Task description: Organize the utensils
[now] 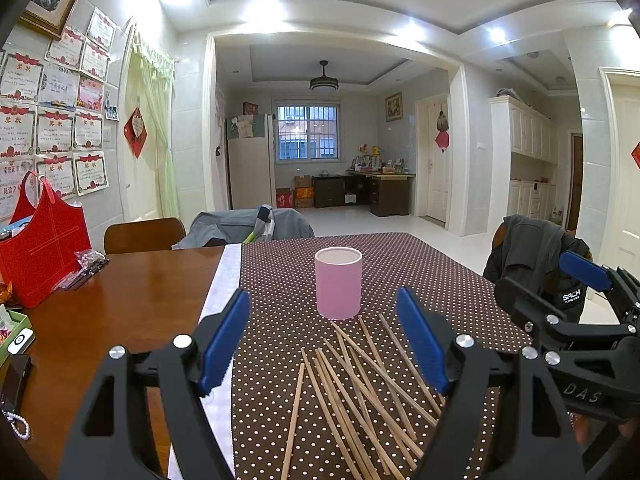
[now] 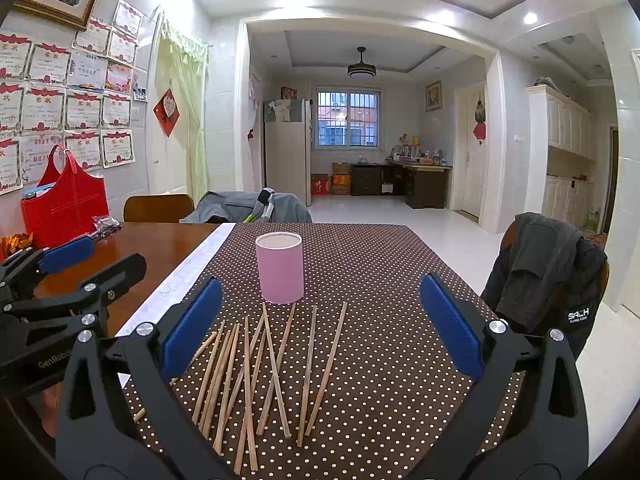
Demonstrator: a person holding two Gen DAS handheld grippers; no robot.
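Note:
A pink cylindrical cup [image 1: 338, 284] [image 2: 279, 268] stands upright on a brown polka-dot tablecloth [image 1: 420, 264] [image 2: 380, 264]. Several wooden chopsticks [image 1: 374, 364] [image 2: 274, 360] lie scattered and crossing on the cloth, just in front of the cup. My left gripper [image 1: 322, 294] hovers open above the near ends of the chopsticks, holding nothing. My right gripper [image 2: 320, 282] is open and empty too, over the right part of the pile. Each gripper shows in the other's view, the right gripper [image 1: 552, 280] at the right edge and the left gripper [image 2: 96, 260] at the left edge.
The cloth covers the right half of a wooden table [image 1: 140, 292]. A red felt bag [image 1: 44, 252] [image 2: 66, 204] and small packets stand at the far left. A chair draped with a dark jacket [image 1: 536, 256] [image 2: 548, 268] sits at the table's right side, and two more chairs stand behind it.

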